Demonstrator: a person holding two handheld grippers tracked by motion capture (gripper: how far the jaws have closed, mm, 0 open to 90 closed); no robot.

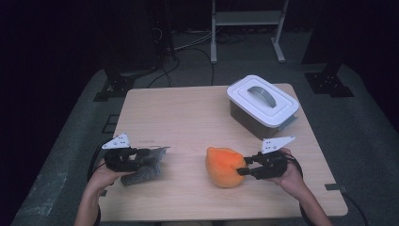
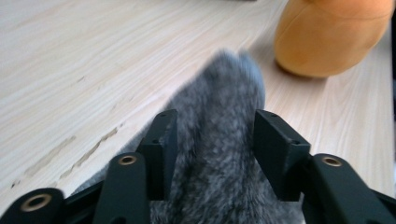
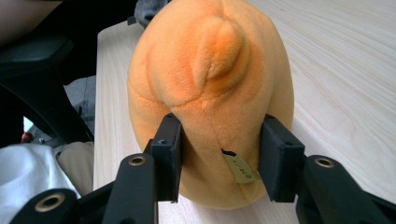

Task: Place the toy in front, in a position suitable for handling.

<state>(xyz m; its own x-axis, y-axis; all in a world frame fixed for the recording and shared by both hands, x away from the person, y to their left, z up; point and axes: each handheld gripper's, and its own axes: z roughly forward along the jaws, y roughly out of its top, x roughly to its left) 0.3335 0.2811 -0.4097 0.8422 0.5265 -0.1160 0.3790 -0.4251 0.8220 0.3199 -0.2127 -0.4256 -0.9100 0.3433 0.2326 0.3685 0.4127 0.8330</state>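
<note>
Pale wood surface (image 1: 188, 117) lies bare toward the lidded white box (image 1: 261, 104) at its far corner. Well nearer than that box, the right gripper (image 1: 242, 167) has its jaws clamped on the orange plush (image 1: 225, 166), steadying it. Farther from the box, the left gripper (image 1: 141, 157) straddles the grey furry cloth (image 2: 219, 140), jaws apart, apparently letting go beside the near edge.

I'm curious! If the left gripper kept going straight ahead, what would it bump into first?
Probably the fluffy grey fabric piece already lying between the left gripper jaws; beyond it sits the soft orange plush toy.
</note>
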